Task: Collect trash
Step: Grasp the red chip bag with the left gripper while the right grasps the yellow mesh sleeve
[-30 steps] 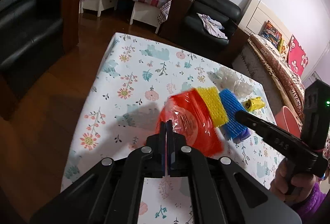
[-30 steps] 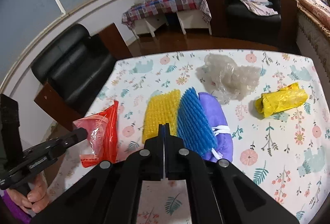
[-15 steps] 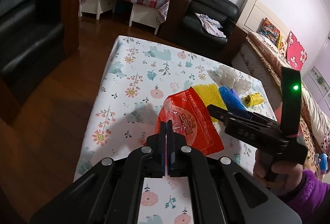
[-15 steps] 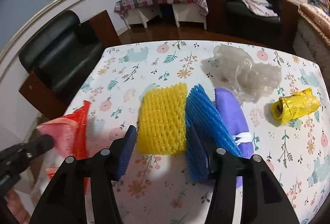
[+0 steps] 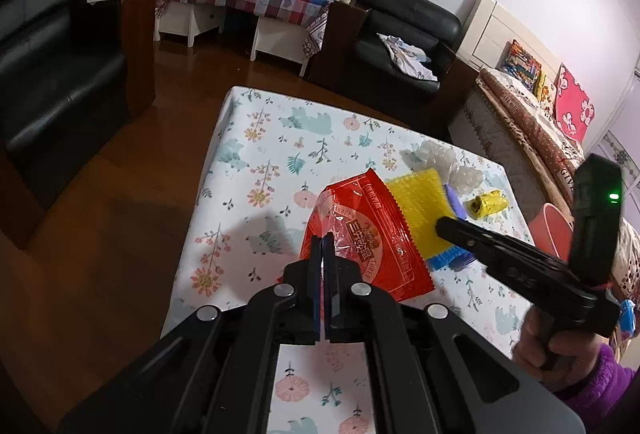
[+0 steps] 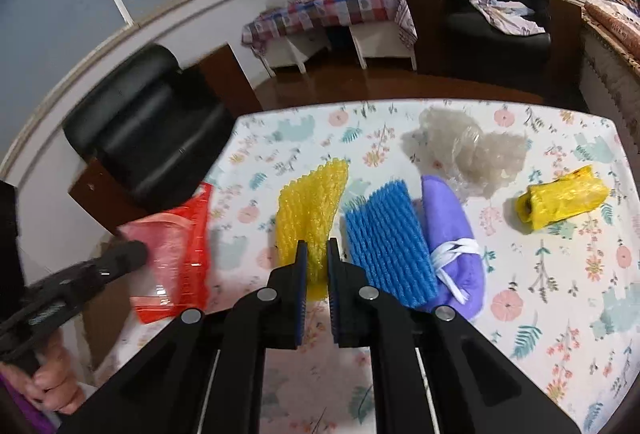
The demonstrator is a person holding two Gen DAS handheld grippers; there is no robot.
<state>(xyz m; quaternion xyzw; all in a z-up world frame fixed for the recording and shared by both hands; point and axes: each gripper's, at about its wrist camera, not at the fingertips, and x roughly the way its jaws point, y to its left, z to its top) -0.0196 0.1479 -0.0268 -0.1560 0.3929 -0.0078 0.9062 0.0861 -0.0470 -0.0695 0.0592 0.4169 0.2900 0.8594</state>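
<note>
My left gripper (image 5: 323, 240) is shut on a corner of a red snack wrapper (image 5: 372, 234), held above the floral table (image 5: 256, 162). In the right wrist view that wrapper (image 6: 180, 246) hangs at the left from the left gripper (image 6: 132, 252). The jaws of my right gripper (image 6: 317, 246) are closing, and their pads pinch the near end of a yellow foam net (image 6: 308, 202), which is buckled upward. The left wrist view shows the right gripper (image 5: 442, 224) at the net's (image 5: 416, 202) edge.
A blue foam net (image 6: 388, 242), a purple pouch with a white tie (image 6: 452, 226), crumpled clear plastic (image 6: 472, 150) and a yellow wad (image 6: 560, 200) lie on the table. A pink bin (image 5: 550, 230) stands past the table's right edge. Black armchairs surround the table.
My right gripper opened wide, moved forward astride the yellow net and closed on it, crumpling it. The left gripper keeps hold of the red wrapper.
</note>
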